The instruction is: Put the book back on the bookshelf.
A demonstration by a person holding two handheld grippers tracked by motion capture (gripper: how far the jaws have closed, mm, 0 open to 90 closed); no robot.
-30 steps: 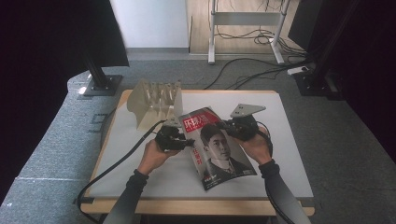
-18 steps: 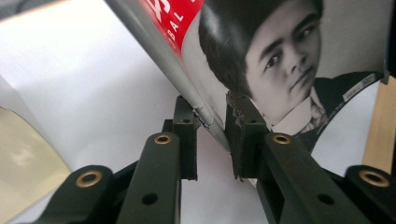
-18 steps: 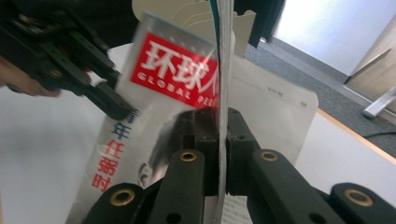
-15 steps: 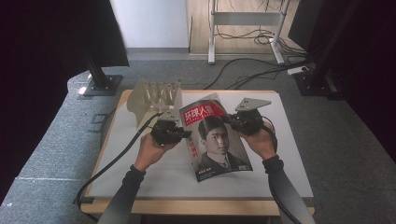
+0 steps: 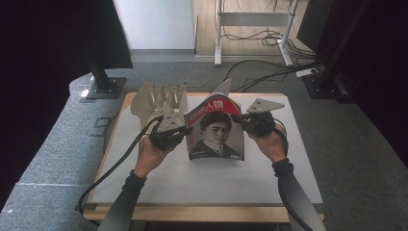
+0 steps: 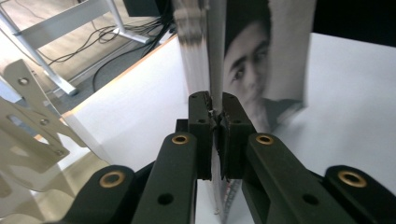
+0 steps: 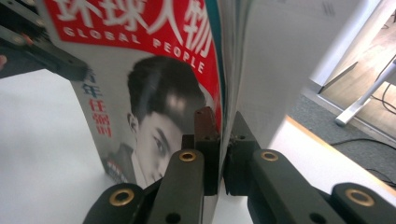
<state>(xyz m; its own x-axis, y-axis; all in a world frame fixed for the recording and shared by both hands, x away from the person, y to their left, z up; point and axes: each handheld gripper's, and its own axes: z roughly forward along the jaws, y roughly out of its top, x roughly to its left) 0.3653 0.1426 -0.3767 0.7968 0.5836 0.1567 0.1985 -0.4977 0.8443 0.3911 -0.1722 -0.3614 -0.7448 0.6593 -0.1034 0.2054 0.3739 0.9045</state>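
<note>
A magazine (image 5: 216,132) with a red masthead and a portrait on its cover stands nearly upright over the white table (image 5: 211,187), held between both grippers. My left gripper (image 5: 185,131) pinches its left edge; in the left gripper view the jaws (image 6: 215,105) have just been closing and now press on the pages (image 6: 243,60). My right gripper (image 5: 239,121) is shut on the right edge, its jaws (image 7: 223,122) clamping the cover and pages (image 7: 154,93). The magazine's lower edge hangs just above the tabletop.
A clear plastic rack (image 5: 161,98) stands at the table's back left, close behind my left gripper, and shows at the left in the left gripper view (image 6: 28,116). Cables trail off the table's left side. Stand legs and cables lie on the floor beyond.
The magazine has swung from lying tilted on the table to nearly upright and has risen. My left hand has moved up with it; the right hand has stayed about in place.
</note>
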